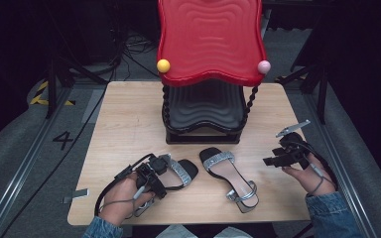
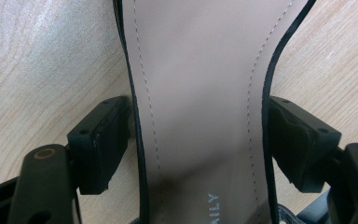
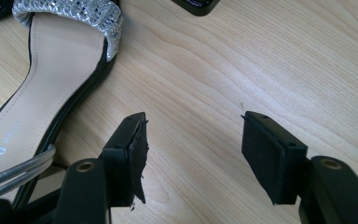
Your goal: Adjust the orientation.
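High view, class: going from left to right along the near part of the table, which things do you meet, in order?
Left gripper over the left sandal → right sandal → right gripper, with bare table under it.

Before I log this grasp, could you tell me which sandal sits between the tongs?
The left sandal, straddled by the left tongs; the other sandal lies untouched.
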Demonstrator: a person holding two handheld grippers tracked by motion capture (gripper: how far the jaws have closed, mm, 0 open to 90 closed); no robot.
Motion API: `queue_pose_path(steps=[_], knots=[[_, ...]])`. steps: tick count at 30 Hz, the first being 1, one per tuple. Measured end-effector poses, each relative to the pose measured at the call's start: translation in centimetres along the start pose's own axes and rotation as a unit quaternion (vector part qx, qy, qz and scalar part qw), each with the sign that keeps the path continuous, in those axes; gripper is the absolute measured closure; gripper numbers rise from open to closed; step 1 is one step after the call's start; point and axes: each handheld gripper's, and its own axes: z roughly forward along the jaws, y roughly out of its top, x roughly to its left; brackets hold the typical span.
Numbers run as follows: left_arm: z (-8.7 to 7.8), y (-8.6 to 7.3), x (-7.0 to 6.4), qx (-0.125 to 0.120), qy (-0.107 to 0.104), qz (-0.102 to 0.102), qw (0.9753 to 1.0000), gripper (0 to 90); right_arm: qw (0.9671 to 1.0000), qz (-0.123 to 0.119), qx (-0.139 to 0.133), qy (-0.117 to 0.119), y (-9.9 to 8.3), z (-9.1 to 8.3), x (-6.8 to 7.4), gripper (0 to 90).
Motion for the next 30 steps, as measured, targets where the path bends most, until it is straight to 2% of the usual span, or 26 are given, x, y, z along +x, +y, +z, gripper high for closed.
queue_pose_path(steps=[2,4,7,9,10,14,18,21,26,30], knots=[[0.0,0.0,-0.2,0.012,0.017,0.016,0.9997,25.5,1.0,0.002,0.002,0.0,0.0,0.0,0.0,41.0],[0.1,-0.1,-0.5,0.017,0.031,0.019,0.9992,26.3,1.0,0.002,0.002,0.001,0.0,0.0,0.0,41.0],[0.0,-0.2,-0.5,0.012,0.034,0.012,0.9993,30.3,1.0,0.002,0.002,0.001,0.0,0.0,0.1,40.9],[-0.1,-0.2,-0.7,0.01,0.034,0.02,0.9992,34.9,1.0,0.001,0.002,0.001,0.0,0.0,0.1,40.9],[-0.1,-0.1,-0.9,0.011,0.033,0.026,0.9991,40.5,1.0,-0.001,0.001,0.001,0.0,0.1,0.1,40.9],[-0.2,-0.1,-0.9,0.015,0.034,0.015,0.9992,41.7,1.0,-0.002,0.002,0.001,0.1,0.1,0.1,40.8],[-0.2,-0.1,-0.8,0.011,0.034,0.015,0.9992,42.3,1.0,-0.002,0.002,0.0,0.0,0.1,0.1,40.9],[-0.3,-0.2,-0.5,0.004,0.019,0.001,0.9998,42.5,1.0,-0.001,0.002,0.001,0.0,0.1,0.0,40.8],[-1.2,-0.3,-0.6,-0.013,0.01,-0.002,0.9999,42.7,1.0,0.005,0.002,0.0,-0.1,0.0,-0.1,40.8],[-1.9,-0.2,-0.7,-0.02,0.017,-0.002,0.9997,42.8,1.0,0.004,0.001,-0.001,-0.2,-0.2,0.0,40.8]])
